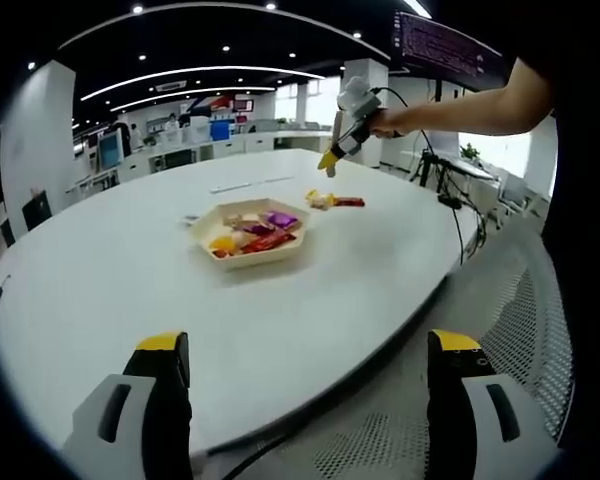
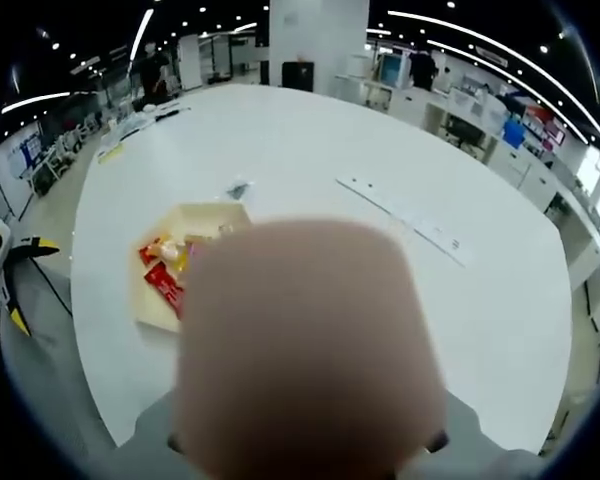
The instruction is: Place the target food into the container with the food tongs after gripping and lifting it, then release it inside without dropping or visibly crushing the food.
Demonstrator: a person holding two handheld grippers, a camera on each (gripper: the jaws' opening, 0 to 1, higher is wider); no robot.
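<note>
While the left gripper waits low at the near edge of the white table, its two yellow-tipped jaws stand wide apart with nothing between them, so it is released and out of the way. In the left gripper view, a pale hexagonal tray sits toward the middle of the table, with wrapped snacks inside it: red, purple and orange pieces. A few more wrapped snacks lie on the bare table behind the tray, toward the far edge. I judge that these are food which is not yet moved. Above them a person's arm reaches in from the right and holds the right gripper high over the table, pointing down with its yellow tip. From here I cannot tell if this gripper is clenched or what it holds. No food tongs can be made out.

In the right gripper view, a large pinkish, blurred shape stands very close to the lens and hides the jaws. It may be a soft food piece held there, but I cannot be sure. Behind it the tray is partly covered, near the table's left edge, with red wrappers visible. At the far left of this view the left gripper is small and cut off.
</note>
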